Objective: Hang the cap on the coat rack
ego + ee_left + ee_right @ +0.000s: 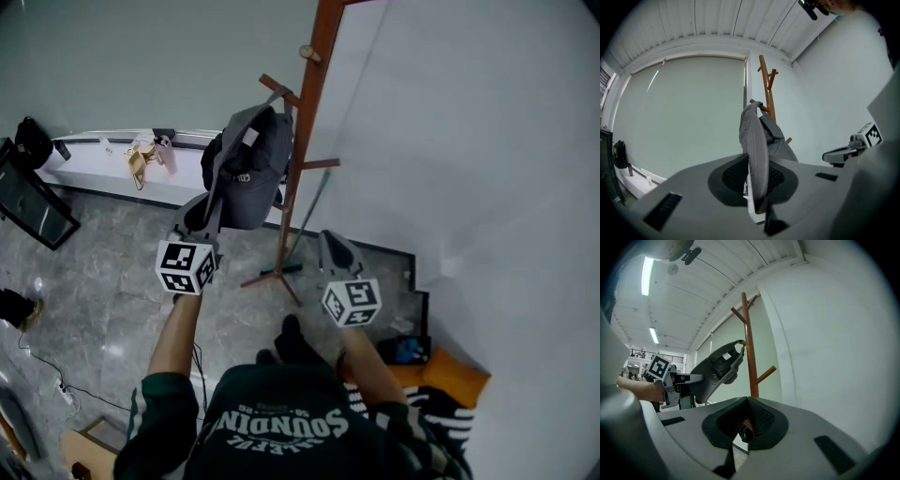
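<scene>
In the head view, the left gripper (201,221) is raised toward the wooden coat rack (306,122), clamped on the brim of a dark grey cap (251,171). The cap hangs open side toward the camera, its back strap looped at an upward-slanting peg (278,91) on the pole's left side. The right gripper (336,249) is lower and to the right of the pole, well apart from the cap, above the grey marbled floor (103,300).

In the left gripper view, the left gripper (756,186) has its jaws closed on the brim, which stands edge-on between them; the cap's crown (774,140) rises toward the rack (767,89).

In the right gripper view, the right gripper (747,422) has its jaws brought together with nothing between them. Beyond, the cap (717,370) tilts with its strap touching the peg on the rack (750,357), the left gripper (683,379) gripping its lower end
</scene>
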